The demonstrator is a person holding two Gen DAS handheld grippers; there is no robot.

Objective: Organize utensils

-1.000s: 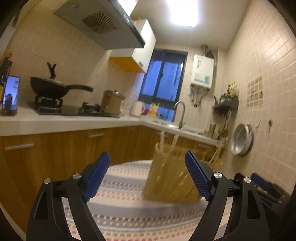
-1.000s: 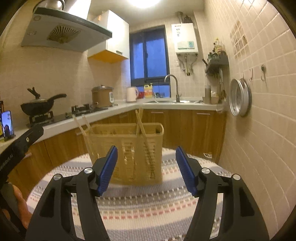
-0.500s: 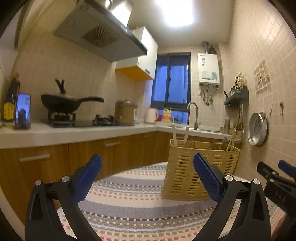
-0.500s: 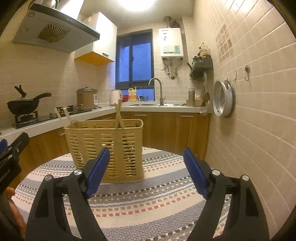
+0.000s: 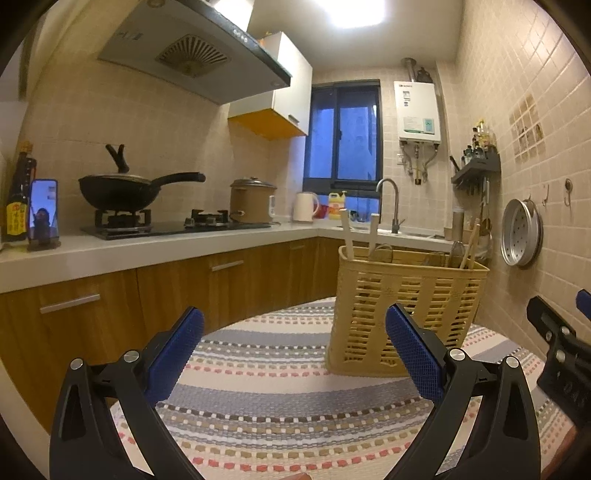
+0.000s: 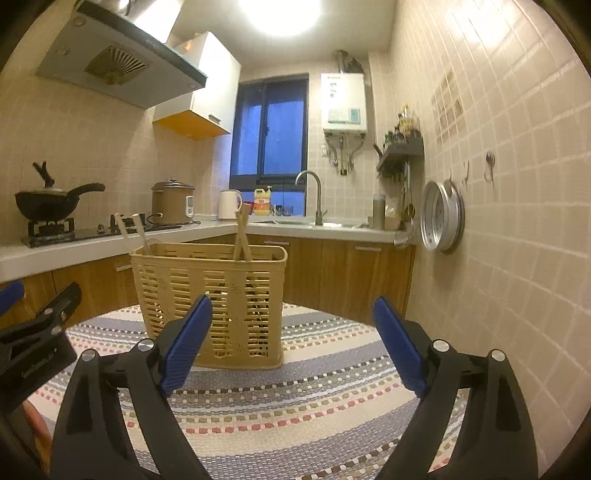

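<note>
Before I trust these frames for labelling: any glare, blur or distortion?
Left wrist view: ceiling light blown out, fisheye bends the counter. Right wrist view: ceiling light flares, basket sharp, tiled wall curved.

Slatted utensil basket (image 5: 402, 306) of matt tan plastic, holding pale wooden chopsticks (image 6: 242, 236). Tablecloth (image 5: 280, 402) of coarse woven fabric, striped, matt. Left gripper (image 5: 293, 354) and right gripper (image 6: 291, 343): matt black plastic arms with bright metal rivets; finger pads (image 5: 413, 349) of blue, finely textured rubber-like material. Cabinets (image 5: 221, 280) of wood-grain finish; wall tiles (image 6: 498, 184) glossy ceramic; hanging steamer tray (image 6: 441, 216) of brushed metal.
</note>
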